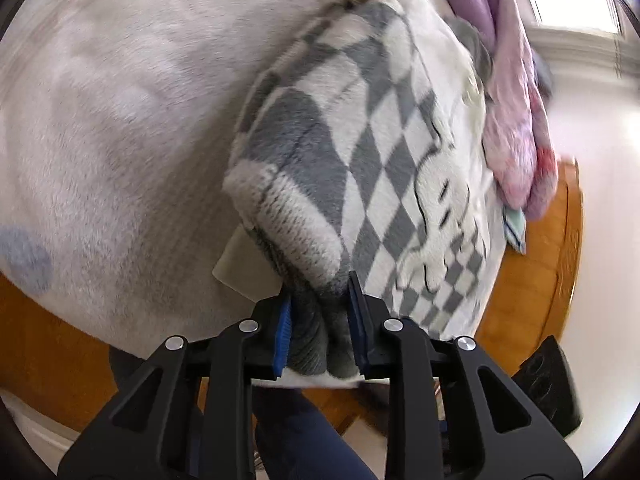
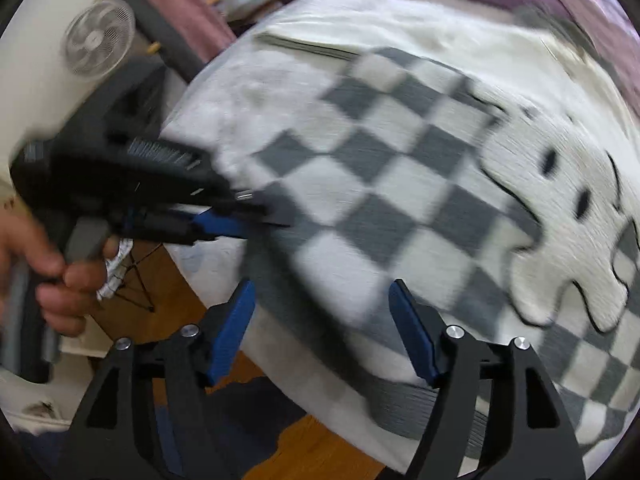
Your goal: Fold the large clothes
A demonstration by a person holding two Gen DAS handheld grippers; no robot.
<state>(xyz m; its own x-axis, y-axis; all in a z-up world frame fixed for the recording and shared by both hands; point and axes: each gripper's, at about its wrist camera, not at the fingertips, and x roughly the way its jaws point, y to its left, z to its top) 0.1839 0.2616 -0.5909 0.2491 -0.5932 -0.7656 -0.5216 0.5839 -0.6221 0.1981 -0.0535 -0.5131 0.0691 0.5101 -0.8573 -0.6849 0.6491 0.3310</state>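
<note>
A large fleece garment point(image 1: 360, 128) with a grey-and-white checker pattern and a white cartoon figure lies on a white bed point(image 1: 120, 120). My left gripper point(image 1: 320, 300) is shut on a bunched grey cuff or edge of it, with a fold lifted toward the camera. In the right wrist view the same garment point(image 2: 380, 184) spreads over the bed. My right gripper point(image 2: 322, 292) is open, its blue pads apart just above the garment's near edge. The left gripper point(image 2: 256, 216), held in a hand, shows at the left, pinching the cloth.
A pink and purple pile of clothes point(image 1: 516, 112) lies along the bed's far side. Wooden floor point(image 1: 532, 280) shows beyond the bed edge. A white fan point(image 2: 100, 38) stands at the far left, and a dark object point(image 1: 548, 384) sits on the floor.
</note>
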